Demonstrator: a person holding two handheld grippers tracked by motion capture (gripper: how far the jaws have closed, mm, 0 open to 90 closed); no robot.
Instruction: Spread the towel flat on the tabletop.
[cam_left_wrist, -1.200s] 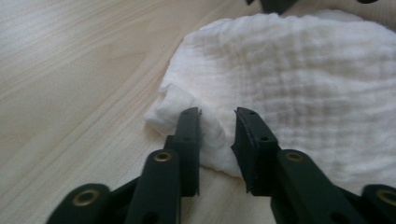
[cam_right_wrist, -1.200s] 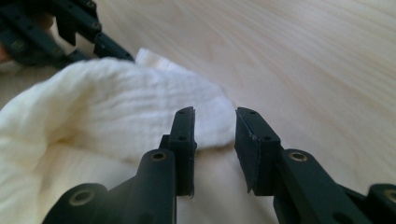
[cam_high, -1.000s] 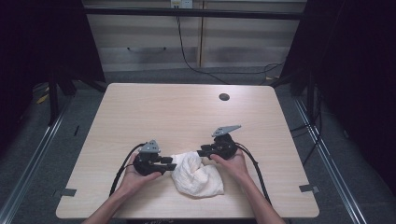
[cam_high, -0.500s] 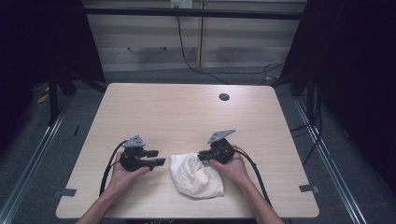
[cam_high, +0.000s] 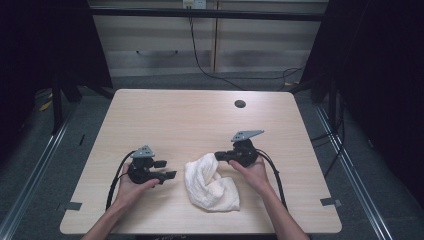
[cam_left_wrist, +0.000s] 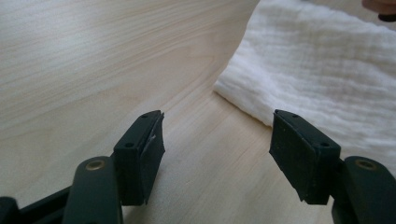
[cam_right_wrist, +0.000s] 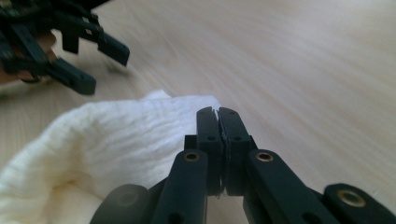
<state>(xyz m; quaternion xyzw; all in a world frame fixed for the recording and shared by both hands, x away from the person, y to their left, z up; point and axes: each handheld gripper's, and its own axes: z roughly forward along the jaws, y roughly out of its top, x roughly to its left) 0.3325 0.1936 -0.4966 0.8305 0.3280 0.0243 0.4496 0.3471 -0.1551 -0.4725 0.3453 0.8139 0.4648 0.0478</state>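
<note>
A crumpled white cloth (cam_high: 210, 182) lies on the wooden table (cam_high: 190, 120) near its front edge. My right gripper (cam_high: 218, 156) holds the cloth's far end; in the right gripper view its jaws (cam_right_wrist: 218, 114) have just closed flat together on the cloth's (cam_right_wrist: 116, 135) edge. My left gripper (cam_high: 167, 169) rests to the left of the cloth, a short gap away. Its jaws (cam_left_wrist: 217, 135) have just been opening and stand wide with only bare wood between them. The cloth (cam_left_wrist: 327, 70) lies ahead and to the right. The left gripper (cam_right_wrist: 105, 70) also appears far off in the right gripper view.
A dark round hole (cam_high: 240, 104) sits near the table's far right. Bare wood stretches across the far half of the table. Metal rails (cam_high: 45, 155) run along the floor on both sides, and a black cable (cam_high: 200, 60) trails beyond the far edge.
My left gripper let go of the cloth, drew away to the left and opened. The right gripper closed on the cloth's far end, and that end now stretches up toward it.
</note>
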